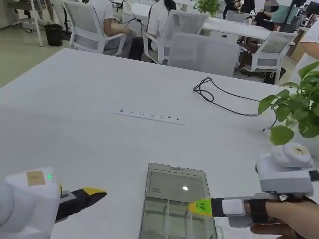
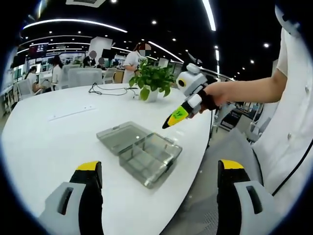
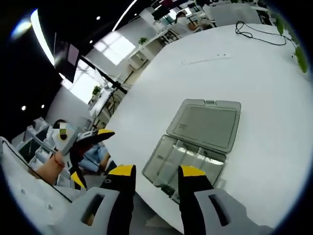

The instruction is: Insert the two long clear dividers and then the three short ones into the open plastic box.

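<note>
The open plastic box (image 1: 174, 219) lies on the white desk (image 1: 99, 99) at the bottom centre of the head view. Its lid is flat behind the base, and clear partitions show inside. The left gripper (image 1: 92, 194) sits lower left, jaws spread wide and empty. The right gripper (image 1: 199, 206) hovers above the box's right side, jaws slightly parted and pinching nothing.
</note>
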